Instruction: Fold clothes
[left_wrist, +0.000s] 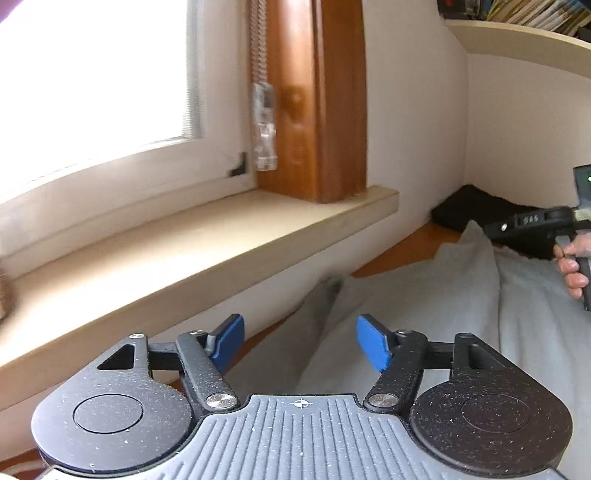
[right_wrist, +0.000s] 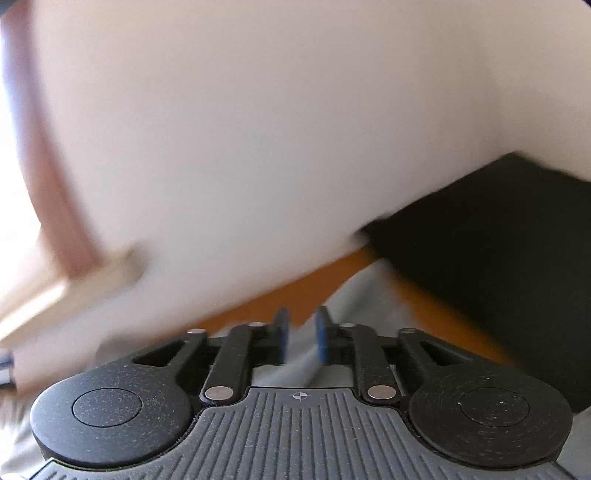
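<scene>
A light grey garment (left_wrist: 424, 295) lies spread over an orange-brown wooden surface (left_wrist: 399, 254) below the window. My left gripper (left_wrist: 299, 343) hovers over its near edge, open wide, with nothing between the blue pads. At the right edge of the left wrist view a hand (left_wrist: 570, 266) holds the other tool, where the grey cloth rises to a peak. In the blurred right wrist view my right gripper (right_wrist: 301, 332) stands narrowly open. The grey garment (right_wrist: 362, 295) shows in the gap, with both pads apart from it.
A pale window sill (left_wrist: 184, 251) and a wooden frame (left_wrist: 317, 110) run along the left. A folded black cloth (left_wrist: 465, 206) sits in the far corner against the white wall, large in the right wrist view (right_wrist: 498, 258). A shelf with books (left_wrist: 517, 40) hangs above.
</scene>
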